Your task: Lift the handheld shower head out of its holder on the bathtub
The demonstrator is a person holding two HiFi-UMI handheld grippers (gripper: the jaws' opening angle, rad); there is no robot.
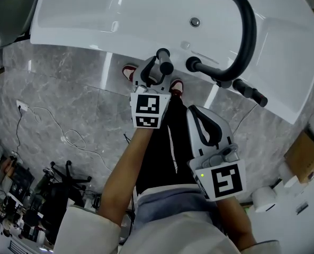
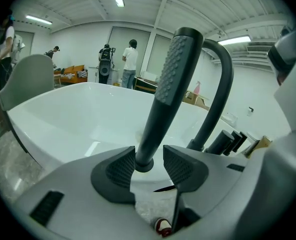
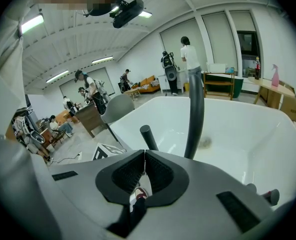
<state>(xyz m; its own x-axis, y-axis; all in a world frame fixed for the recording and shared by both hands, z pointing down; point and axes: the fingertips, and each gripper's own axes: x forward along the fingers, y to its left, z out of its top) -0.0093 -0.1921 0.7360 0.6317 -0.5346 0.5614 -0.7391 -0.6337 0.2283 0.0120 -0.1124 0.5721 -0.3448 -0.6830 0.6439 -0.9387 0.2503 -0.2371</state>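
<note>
The black handheld shower head (image 1: 164, 60) stands upright in its holder on the white bathtub's (image 1: 93, 15) near rim. In the left gripper view its ribbed handle (image 2: 167, 84) rises between the pads of my left gripper (image 2: 148, 166), which is open; the pads flank the handle's base without pressing on it. In the head view my left gripper (image 1: 159, 63) sits at the shower head. My right gripper (image 1: 191, 109) hangs back from the tub, shut with nothing in it (image 3: 145, 171). The right gripper view shows the shower head (image 3: 148, 136) beyond its jaws.
A black arched faucet spout (image 1: 247, 36) curves over the tub just right of the shower head, with black tap handles (image 1: 249, 91) beside it. The grey marble floor (image 1: 66, 105) carries cables and equipment at lower left. People stand in the far background (image 2: 130, 61).
</note>
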